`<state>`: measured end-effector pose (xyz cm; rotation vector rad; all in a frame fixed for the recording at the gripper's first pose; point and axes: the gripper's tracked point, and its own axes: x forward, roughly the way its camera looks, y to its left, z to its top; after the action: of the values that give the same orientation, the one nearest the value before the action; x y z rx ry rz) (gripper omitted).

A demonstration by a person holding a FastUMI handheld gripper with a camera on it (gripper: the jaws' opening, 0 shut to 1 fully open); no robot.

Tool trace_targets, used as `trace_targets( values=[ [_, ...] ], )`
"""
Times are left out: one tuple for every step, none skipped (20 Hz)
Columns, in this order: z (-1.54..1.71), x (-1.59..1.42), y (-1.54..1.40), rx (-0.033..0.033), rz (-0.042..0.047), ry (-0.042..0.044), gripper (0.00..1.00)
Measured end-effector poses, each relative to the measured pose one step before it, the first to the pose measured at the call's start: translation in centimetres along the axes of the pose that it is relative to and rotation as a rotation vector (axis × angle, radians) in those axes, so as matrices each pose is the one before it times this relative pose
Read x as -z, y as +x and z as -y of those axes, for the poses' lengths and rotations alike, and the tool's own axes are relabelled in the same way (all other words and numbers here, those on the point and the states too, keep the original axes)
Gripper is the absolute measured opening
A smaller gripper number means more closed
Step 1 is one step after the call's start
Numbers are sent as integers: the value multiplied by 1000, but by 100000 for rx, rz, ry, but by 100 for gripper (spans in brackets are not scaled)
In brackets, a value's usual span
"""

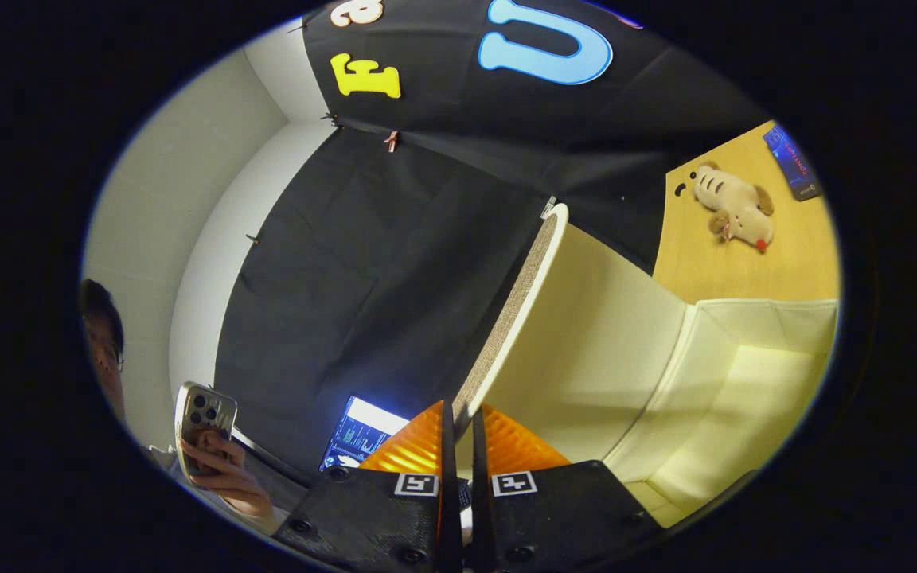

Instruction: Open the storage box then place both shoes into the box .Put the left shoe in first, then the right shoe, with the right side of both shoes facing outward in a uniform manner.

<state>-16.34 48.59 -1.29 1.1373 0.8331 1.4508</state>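
Observation:
My gripper (458,422) is shut on the edge of the storage box's lid (518,306), both fingers pressing on its rim. The lid stands raised, nearly upright, with its woven outer face toward the black cloth wall and its cream inner face toward the box. The cream storage box (745,382) lies open beyond the fingers, and what I see of its inside is bare fabric.
A plush toy animal (733,208) lies on the wooden table (793,263) beyond the box, with a dark flat packet (793,163) past it. A person holding up a phone (202,422) is on the lid's other side, near a lit screen (359,434).

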Motion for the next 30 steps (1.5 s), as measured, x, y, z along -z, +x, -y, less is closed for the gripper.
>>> trace_targets(
  values=[
    [77, 114, 750, 1475, -1130, 395, 10],
    [216, 527, 968, 1684, -1034, -1451, 13],
    [105, 165, 138, 1167, -1217, -1991, 19],
    [154, 230, 396, 986, -641, -2102, 22],
    [151, -165, 407, 710, -84, -1553, 43],
    [-16, 75, 63, 462, 342, -1025, 53],
    [141, 29, -144, 939, 366, -866, 68],
    [481, 17, -284, 1694, 485, -620, 76],
    [623, -54, -472, 2079, 524, -460, 91],
    [489, -241, -537, 1831, 990, -238, 93],
    [560, -436, -712, 2414, 1807, -526, 93],
    [765, -547, -871, 2899, 2399, -942, 93],
    [846, -414, -958, 2886, 1925, -1489, 97],
    [724, -354, -1184, 3081, 1656, -1535, 97],
    [1031, -232, -1214, 3825, 925, -1439, 97],
    [1478, -230, -1287, 4459, 512, -1165, 97],
    [1635, -151, -1364, 5234, 53, -1493, 97],
    [1707, -77, -1402, 5263, -16, -1419, 97],
    [1956, -72, -1261, 5170, 264, -1148, 97],
    [1762, 4, -1164, 4499, -62, -573, 97],
    [1897, 32, -1212, 5090, 181, -4, 97],
    [2027, 0, -950, 4955, 467, 281, 97],
    [2012, -120, -1030, 4425, 1010, 867, 97],
    [2088, 254, -1383, 4206, 942, 1228, 97],
    [2288, 120, -921, 4900, 416, 1602, 97],
    [2600, 352, -655, 5427, 269, 1449, 97],
    [2648, 539, -630, 6102, 26, 1245, 97],
    [2701, 552, -501, 6105, -1123, 332, 97],
    [2847, 591, -477, 6353, -1519, -505, 97],
    [2361, 565, 225, 5578, -1602, -616, 97]
  ],
)
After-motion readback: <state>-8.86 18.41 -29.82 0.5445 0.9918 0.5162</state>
